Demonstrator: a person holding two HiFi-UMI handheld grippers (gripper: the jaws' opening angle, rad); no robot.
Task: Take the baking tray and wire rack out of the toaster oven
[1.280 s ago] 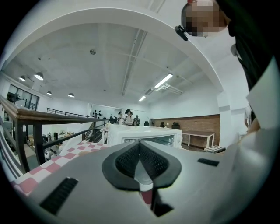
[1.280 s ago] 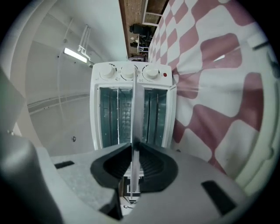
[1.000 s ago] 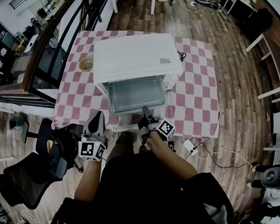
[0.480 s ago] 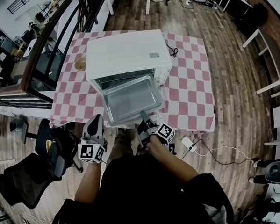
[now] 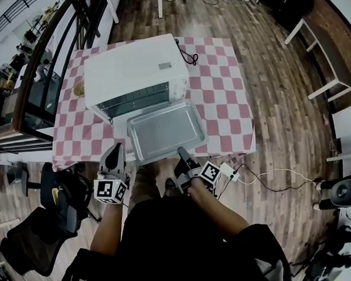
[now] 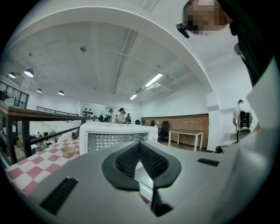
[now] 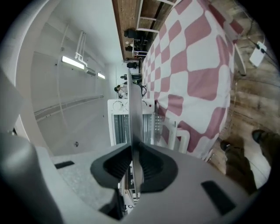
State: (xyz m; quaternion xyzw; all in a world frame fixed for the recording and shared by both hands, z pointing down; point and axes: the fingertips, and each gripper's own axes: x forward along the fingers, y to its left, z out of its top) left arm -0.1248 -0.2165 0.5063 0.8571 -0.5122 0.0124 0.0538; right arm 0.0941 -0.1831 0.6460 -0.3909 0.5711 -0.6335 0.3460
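The white toaster oven (image 5: 133, 68) stands on a pink checked table (image 5: 220, 99). The silver baking tray (image 5: 163, 130) hangs level in front of the oven's mouth, almost wholly outside it. My right gripper (image 5: 181, 155) is shut on the middle of the tray's near rim. In the right gripper view the tray (image 7: 134, 109) runs edge-on between the pads toward the oven (image 7: 118, 124). My left gripper (image 5: 116, 153) hovers by the tray's near left corner, fingers together and empty, facing the oven (image 6: 113, 138). Thin bars show in the dark oven mouth (image 5: 132, 100).
A small bowl (image 5: 79, 88) sits on the table left of the oven, and its black cord (image 5: 187, 52) trails behind. Black office chairs (image 5: 55, 199) stand at my left, and a power strip (image 5: 229, 170) lies on the wood floor at my right. A railing runs along the far left.
The tray has slid out of the oven toward me, drawn by my right gripper. My left gripper has pulled back alongside it.
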